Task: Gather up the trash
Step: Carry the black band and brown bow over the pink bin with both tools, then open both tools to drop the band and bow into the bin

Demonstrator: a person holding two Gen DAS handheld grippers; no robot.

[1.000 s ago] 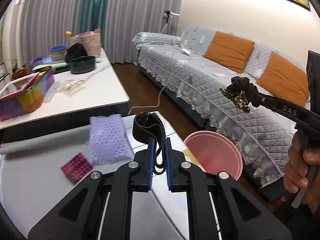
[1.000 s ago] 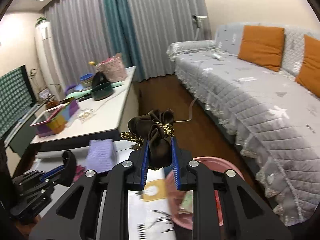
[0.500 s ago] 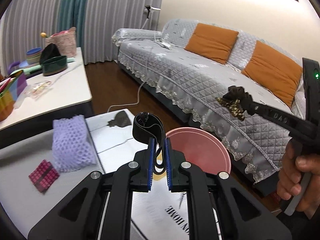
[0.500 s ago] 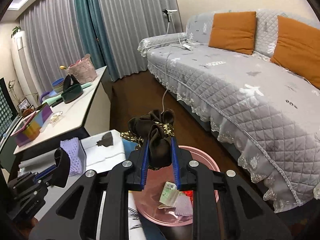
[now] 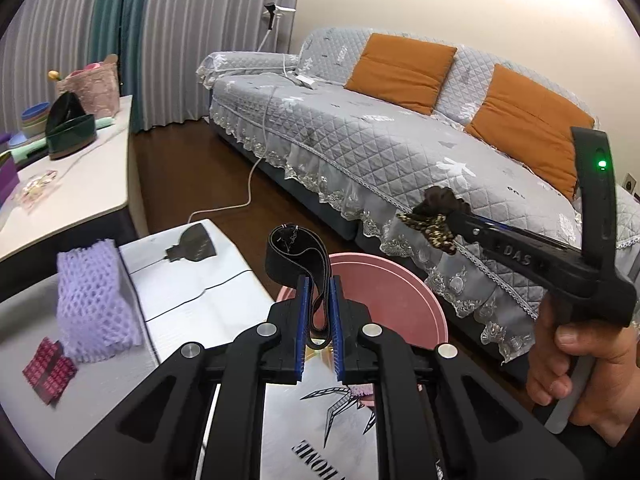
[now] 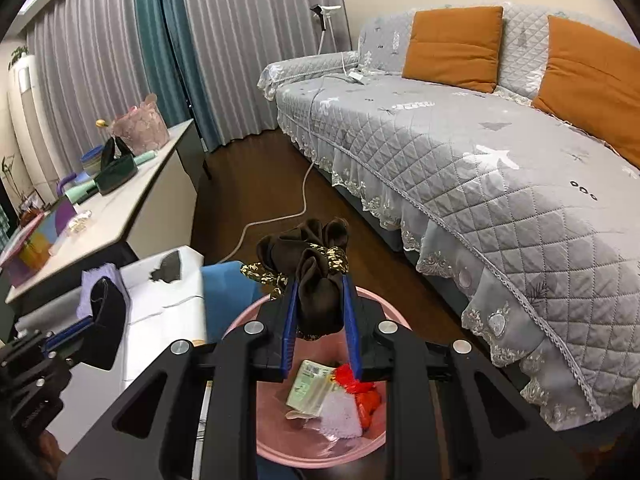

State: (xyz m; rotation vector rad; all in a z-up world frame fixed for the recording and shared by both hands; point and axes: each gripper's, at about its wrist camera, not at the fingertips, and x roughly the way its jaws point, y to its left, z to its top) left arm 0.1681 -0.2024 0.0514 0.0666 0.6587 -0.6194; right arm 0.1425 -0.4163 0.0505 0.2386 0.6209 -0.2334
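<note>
In my left wrist view, my left gripper (image 5: 319, 308) sits low in the centre of the frame, its blue-padded jaws pinched on a looped black elastic band (image 5: 294, 258) that stands up between them. Just behind the band is the round pink plastic bin (image 5: 404, 292), and I can see its far rim and inner wall. At the right edge of that frame a hand (image 5: 576, 364) holds the other tool, whose long black fingers reach toward centre right, clamped on a dark brown fabric scrunchie with a gold-patterned ribbon (image 5: 434, 216).

From my right wrist view, the right gripper (image 6: 319, 312) is closed on that same scrunchie (image 6: 316, 268), which bulges above the pads. Directly below it, in the lower centre, the bin (image 6: 276, 450) lies open with a pale green paper packet (image 6: 312, 386), a red crumpled wrapper (image 6: 362, 394) and a lilac foam net (image 6: 340, 414) inside.

On the white tabletop (image 5: 192, 300) at lower left lie a lilac foam mesh sleeve (image 5: 94, 300) and a small dark pink patterned packet (image 5: 48, 366). The grey quilted sofa (image 6: 500, 176) fills the right side.
</note>
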